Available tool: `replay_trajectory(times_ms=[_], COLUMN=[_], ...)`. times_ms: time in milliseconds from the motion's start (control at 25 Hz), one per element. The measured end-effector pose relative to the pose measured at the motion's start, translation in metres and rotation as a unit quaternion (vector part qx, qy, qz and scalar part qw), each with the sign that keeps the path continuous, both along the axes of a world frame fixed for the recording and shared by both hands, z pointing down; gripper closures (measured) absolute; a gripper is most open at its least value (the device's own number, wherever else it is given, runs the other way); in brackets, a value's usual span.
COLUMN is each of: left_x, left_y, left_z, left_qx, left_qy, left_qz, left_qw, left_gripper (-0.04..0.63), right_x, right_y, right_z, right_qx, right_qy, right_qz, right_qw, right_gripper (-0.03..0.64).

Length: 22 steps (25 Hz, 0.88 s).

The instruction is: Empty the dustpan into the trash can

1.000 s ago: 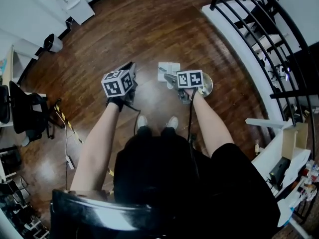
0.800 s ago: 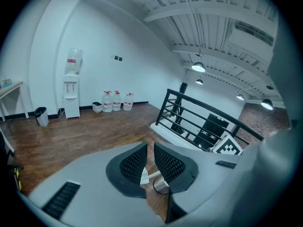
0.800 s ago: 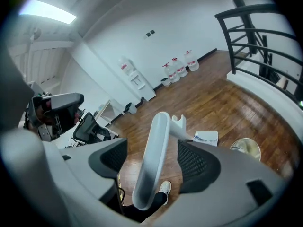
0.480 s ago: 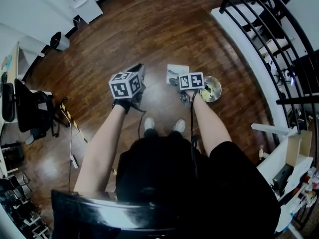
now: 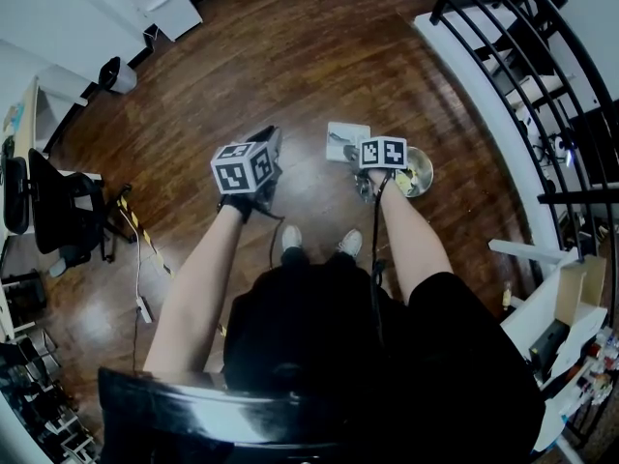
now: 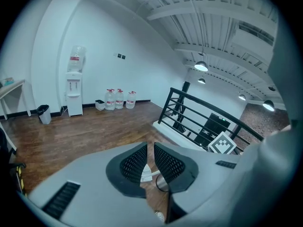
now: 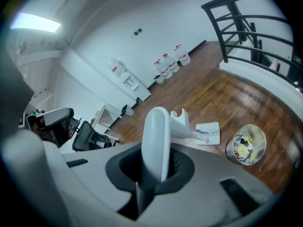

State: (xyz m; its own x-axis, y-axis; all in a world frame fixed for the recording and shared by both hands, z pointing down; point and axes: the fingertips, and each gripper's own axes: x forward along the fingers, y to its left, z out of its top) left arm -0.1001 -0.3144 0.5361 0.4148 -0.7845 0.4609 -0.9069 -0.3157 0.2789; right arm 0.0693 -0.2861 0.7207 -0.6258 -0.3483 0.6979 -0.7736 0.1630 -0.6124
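Observation:
A white dustpan (image 5: pixel 347 141) lies on the wood floor, and its long white handle (image 7: pixel 156 136) rises toward me. My right gripper (image 5: pixel 364 165) has just been closing and its jaws now clamp that handle (image 7: pixel 154 167). A round metal trash can (image 5: pixel 416 172) with rubbish inside stands just right of the dustpan (image 7: pixel 207 132), and the right gripper view shows the can (image 7: pixel 246 144) from above. My left gripper (image 5: pixel 267 148) hangs to the left of the dustpan, its jaws (image 6: pixel 150 162) nearly together with only a slit and nothing between them.
A black railing (image 5: pixel 522 56) on a white curb curves along the right. Far back stand a water cooler (image 6: pixel 74 91), water bottles (image 6: pixel 118 99) and a small black bin (image 6: pixel 43 113). An office chair (image 5: pixel 58 216) and a floor cable (image 5: pixel 135 249) are at the left.
My right gripper has come down a little toward the dustpan beside the trash can. The left gripper has kept about the same place.

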Motion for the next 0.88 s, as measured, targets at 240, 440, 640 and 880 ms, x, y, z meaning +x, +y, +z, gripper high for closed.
replay_trajectory(times_ms=[240,440,640,880], left_x=[-0.007,-0.014,-0.019,-0.021], left_y=[0.003,0.007,0.009,0.011], left_z=[0.001,0.003,0.004,0.005], left_qx=[-0.002,-0.003,-0.004,-0.005], left_qy=[-0.004,-0.005,-0.006,-0.005], left_qz=[-0.007,-0.014,-0.018,-0.021], left_qw=[1.0000,0.9999,0.9998,0.9998], left_gripper=[0.543,0.543,0.543,0.543], right_x=[0.000,-0.002,-0.002,-0.004], right_y=[-0.003,-0.003,-0.002,-0.002], right_z=[0.001,0.001,0.001,0.000], right_qx=[0.004,0.010,0.010,0.018], right_qy=[-0.002,-0.002,-0.002,-0.006], right_qz=[0.007,0.010,0.007,0.003], right_qw=[1.000,1.000,1.000,1.000], right_gripper=[0.594,0.594,0.594,0.595])
